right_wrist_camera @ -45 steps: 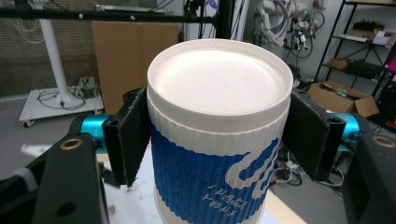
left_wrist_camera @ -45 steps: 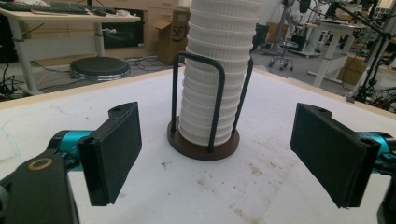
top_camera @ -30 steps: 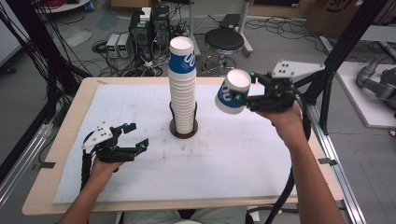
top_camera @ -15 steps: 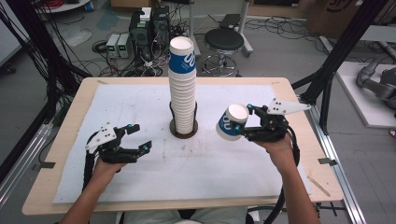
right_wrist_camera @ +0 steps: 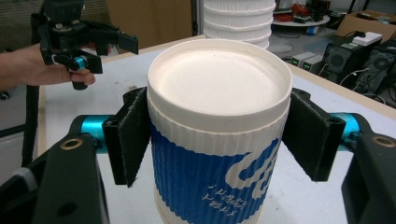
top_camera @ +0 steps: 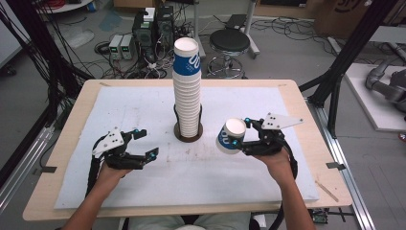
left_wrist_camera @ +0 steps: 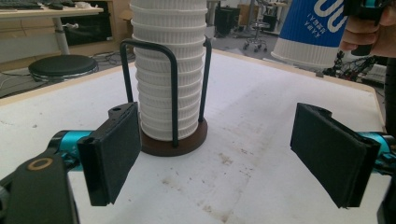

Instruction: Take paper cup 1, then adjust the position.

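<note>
A tall stack of white ribbed paper cups (top_camera: 187, 91) with a blue one on top stands in a black wire holder on a round brown base (top_camera: 188, 133) at the table's middle. My right gripper (top_camera: 237, 139) is shut on a single blue-and-white cup (top_camera: 230, 136), held base-up and tilted, just above the mat to the right of the stack. Both pads (right_wrist_camera: 128, 135) press the sides of the cup (right_wrist_camera: 217, 140). My left gripper (top_camera: 143, 143) rests low at the left, open and empty. The stack (left_wrist_camera: 170, 70) stands ahead of its jaws, with the held cup (left_wrist_camera: 310, 28) beyond.
A white mat (top_camera: 143, 105) covers most of the wooden table (top_camera: 306, 120). Behind the table are a black stool (top_camera: 231, 43) and electronics boxes (top_camera: 153, 24) on the floor. Black frame posts (top_camera: 349, 52) rise at both sides.
My right gripper has come down and toward the person with the cup, from beside the stack's top to just above the mat. The left gripper has barely shifted.
</note>
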Motion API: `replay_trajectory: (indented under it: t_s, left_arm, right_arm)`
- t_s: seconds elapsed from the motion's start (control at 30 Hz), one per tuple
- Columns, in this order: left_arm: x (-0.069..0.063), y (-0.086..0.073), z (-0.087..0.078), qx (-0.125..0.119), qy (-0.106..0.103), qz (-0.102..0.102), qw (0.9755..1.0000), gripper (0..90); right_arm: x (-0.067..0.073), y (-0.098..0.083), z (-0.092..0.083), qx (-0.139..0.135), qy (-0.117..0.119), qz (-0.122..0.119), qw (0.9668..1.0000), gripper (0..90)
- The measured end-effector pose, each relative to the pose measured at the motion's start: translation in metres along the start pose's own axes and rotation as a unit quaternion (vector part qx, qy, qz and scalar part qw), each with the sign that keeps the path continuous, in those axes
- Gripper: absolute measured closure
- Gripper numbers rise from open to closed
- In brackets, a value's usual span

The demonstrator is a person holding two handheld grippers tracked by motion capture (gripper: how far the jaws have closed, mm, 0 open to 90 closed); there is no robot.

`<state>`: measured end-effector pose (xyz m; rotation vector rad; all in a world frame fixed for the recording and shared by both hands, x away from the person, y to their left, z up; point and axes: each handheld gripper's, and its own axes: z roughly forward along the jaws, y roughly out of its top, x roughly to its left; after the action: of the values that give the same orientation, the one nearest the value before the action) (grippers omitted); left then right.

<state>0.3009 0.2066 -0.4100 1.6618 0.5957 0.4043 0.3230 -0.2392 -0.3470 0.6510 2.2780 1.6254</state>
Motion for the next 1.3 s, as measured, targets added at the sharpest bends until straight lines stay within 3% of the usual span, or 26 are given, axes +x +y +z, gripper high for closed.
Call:
replay_trajectory:
  t_s: [0.37, 0.5, 0.77, 0.9, 1.3]
  left_arm:
    - [-0.003, 0.001, 0.006, -0.001, -0.017, 0.006, 0.9998, 16.4]
    - [-0.003, 0.001, 0.007, -0.002, -0.029, 0.0, 0.9996, 16.4]
    - [-0.007, 0.004, 0.01, -0.01, -0.042, -0.007, 0.9991, 16.4]
    - [-0.015, 0.007, 0.015, -0.007, -0.057, 0.002, 0.9983, 16.4]
    - [-0.039, 0.015, 0.038, 0.004, -0.122, 0.031, 0.992, 16.4]
  right_arm:
    - [0.003, 0.001, -0.004, -0.006, -0.002, 0.002, 1.0, 29.1]
    - [0.005, 0.001, -0.004, -0.005, -0.002, 0.001, 1.0, 29.0]
    - [0.012, 0.001, 0.007, -0.002, 0.01, -0.008, 0.9999, 29.0]
    - [0.018, 0.002, 0.013, 0.002, 0.02, -0.015, 0.9997, 29.0]
    - [0.032, 0.006, 0.027, -0.003, 0.054, -0.023, 0.9983, 28.9]
